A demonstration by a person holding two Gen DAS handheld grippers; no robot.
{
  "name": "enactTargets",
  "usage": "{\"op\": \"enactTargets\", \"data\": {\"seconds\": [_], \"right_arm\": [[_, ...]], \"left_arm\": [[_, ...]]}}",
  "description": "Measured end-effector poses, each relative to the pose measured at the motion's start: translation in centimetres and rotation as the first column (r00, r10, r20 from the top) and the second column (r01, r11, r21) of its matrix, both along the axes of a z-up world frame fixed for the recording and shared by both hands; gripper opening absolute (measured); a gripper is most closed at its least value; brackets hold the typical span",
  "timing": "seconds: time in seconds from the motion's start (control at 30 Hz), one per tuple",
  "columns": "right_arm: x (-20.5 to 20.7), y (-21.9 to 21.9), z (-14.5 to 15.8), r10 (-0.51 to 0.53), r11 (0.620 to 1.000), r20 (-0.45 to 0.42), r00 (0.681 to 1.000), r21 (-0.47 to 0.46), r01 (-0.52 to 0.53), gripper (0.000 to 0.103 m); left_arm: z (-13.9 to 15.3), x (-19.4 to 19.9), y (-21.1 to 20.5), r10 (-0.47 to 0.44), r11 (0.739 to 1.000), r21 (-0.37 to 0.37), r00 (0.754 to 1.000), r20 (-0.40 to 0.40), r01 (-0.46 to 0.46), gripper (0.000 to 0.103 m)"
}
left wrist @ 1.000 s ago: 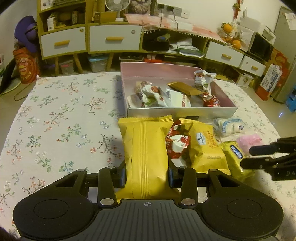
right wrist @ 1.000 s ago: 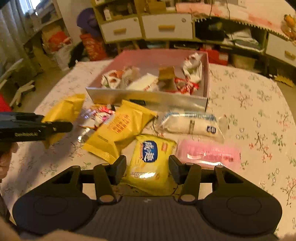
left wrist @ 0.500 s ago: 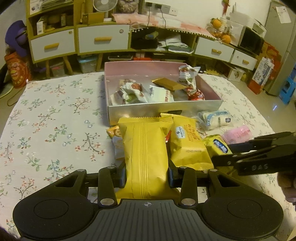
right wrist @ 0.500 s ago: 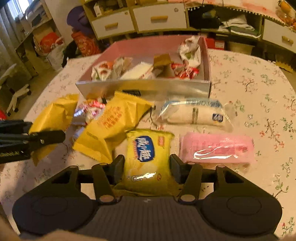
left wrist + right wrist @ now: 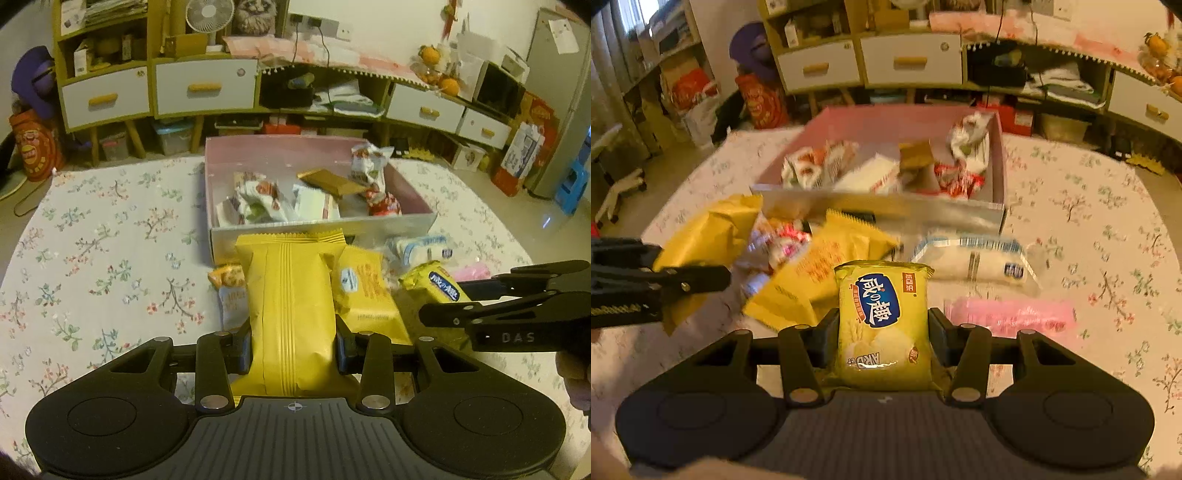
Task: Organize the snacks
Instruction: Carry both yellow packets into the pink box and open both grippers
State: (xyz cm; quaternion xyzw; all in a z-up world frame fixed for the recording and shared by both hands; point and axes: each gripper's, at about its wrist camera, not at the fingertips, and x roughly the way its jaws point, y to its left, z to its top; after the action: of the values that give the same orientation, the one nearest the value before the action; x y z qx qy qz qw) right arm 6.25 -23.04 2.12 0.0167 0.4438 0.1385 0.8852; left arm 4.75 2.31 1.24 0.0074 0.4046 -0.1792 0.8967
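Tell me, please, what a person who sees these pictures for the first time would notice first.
Each gripper holds a yellow snack: the left gripper is shut on a plain yellow packet, the right gripper on a yellow cracker pack with a blue label. Behind them a pink box half full of snacks stands on the flowered tablecloth.

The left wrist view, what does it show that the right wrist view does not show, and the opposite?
Only the left wrist view shows the left gripper shut on the plain yellow packet, and an orange-topped packet beside it.

Only the right wrist view shows the right gripper shut on the yellow biscuit packet with its blue label facing the camera, and the whole pink packet on the tablecloth.

Both show the pink box holding snacks, the white roll packet and the orange-printed yellow packet.
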Motion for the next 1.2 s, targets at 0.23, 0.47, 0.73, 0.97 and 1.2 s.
{"op": "enactTargets", "data": {"seconds": [0.23, 0.47, 0.73, 0.97, 1.2], "right_arm": [[1.4, -0.7, 1.7, -0.065, 0.99, 0.001, 0.998, 0.124, 0.065, 0.046], [4.8, -1.7, 2.2, -0.163, 0.963, -0.015, 0.987, 0.215, 0.162, 0.046], [8.0, -2.7, 1.7, -0.238, 0.931, -0.02, 0.971, 0.279, 0.234, 0.046], [9.7, -3.4, 0.4, -0.265, 0.911, -0.049, 0.963, 0.315, 0.267, 0.046], [10.4, -4.1, -0.6, -0.277, 0.892, -0.076, 0.958, 0.35, 0.286, 0.046]], "left_arm": [[2.2, 1.0, -0.4, 0.05, 0.998, -0.043, 0.998, 0.034, -0.048, 0.037], [3.8, 4.1, -1.8, 0.052, 0.999, -0.013, 0.997, 0.061, -0.051, 0.037], [4.4, 8.9, -4.2, 0.016, 1.0, 0.019, 0.997, 0.072, -0.017, 0.037], [2.6, 13.0, -6.3, -0.019, 0.996, 0.085, 0.998, 0.064, 0.013, 0.037], [0.5, 16.0, -7.6, -0.01, 0.995, 0.098, 0.999, 0.031, 0.006, 0.037]]}}
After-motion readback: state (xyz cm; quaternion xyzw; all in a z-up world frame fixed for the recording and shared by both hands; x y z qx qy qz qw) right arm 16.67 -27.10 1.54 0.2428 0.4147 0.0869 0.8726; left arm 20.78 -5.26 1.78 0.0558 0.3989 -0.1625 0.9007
